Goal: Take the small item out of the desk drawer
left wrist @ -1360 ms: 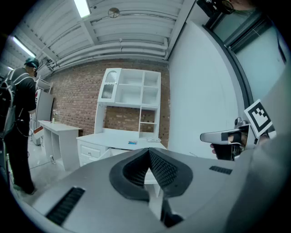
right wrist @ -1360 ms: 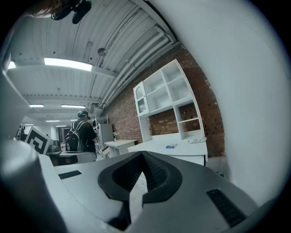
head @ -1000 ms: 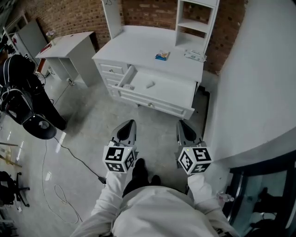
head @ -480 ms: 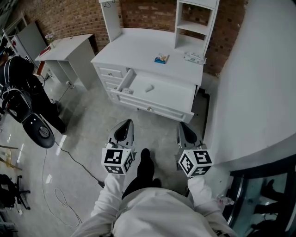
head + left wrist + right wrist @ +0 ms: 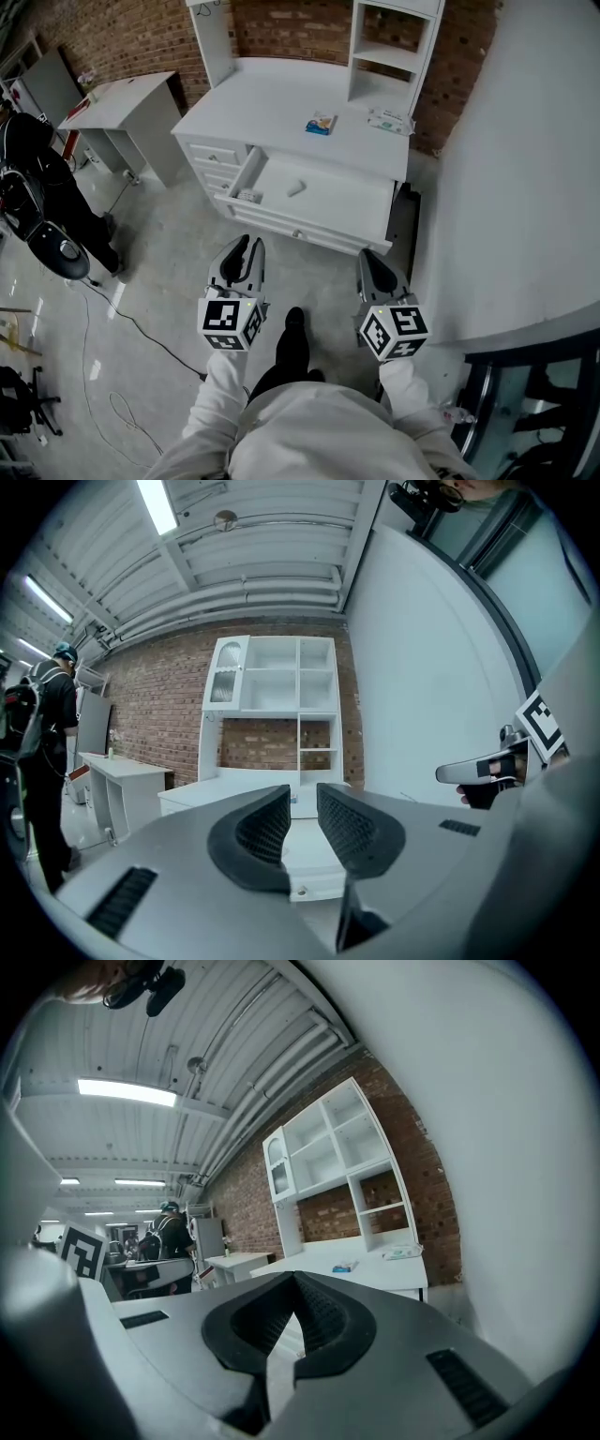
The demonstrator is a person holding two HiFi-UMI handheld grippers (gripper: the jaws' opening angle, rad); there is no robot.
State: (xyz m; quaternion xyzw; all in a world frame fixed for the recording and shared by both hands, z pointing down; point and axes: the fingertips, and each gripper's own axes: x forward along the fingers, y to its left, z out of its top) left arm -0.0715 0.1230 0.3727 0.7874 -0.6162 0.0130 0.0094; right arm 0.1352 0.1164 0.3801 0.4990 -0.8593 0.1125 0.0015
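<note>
The white desk (image 5: 272, 98) stands ahead with its wide drawer (image 5: 370, 202) pulled out. A small pale item (image 5: 296, 188) lies on the drawer floor near the middle, and another small object (image 5: 248, 196) sits in the front left corner. My left gripper (image 5: 244, 249) hovers over the floor just short of the drawer front. Its jaws have just been opening and stand slightly apart with nothing between them (image 5: 303, 794). My right gripper (image 5: 368, 256) is level with it to the right, shut and empty (image 5: 293, 1281).
On the desk top lie a blue packet (image 5: 321, 123) and a wipes pack (image 5: 389, 120), under a white shelf unit (image 5: 394, 47). A second white table (image 5: 122, 98) and a person in black (image 5: 37, 187) are at the left. A cable (image 5: 122, 300) crosses the floor; a curved white wall (image 5: 525, 169) is at the right.
Both grippers have come closer to the drawer front as the desk draws nearer in the head view. The left jaws went from shut to slightly apart.
</note>
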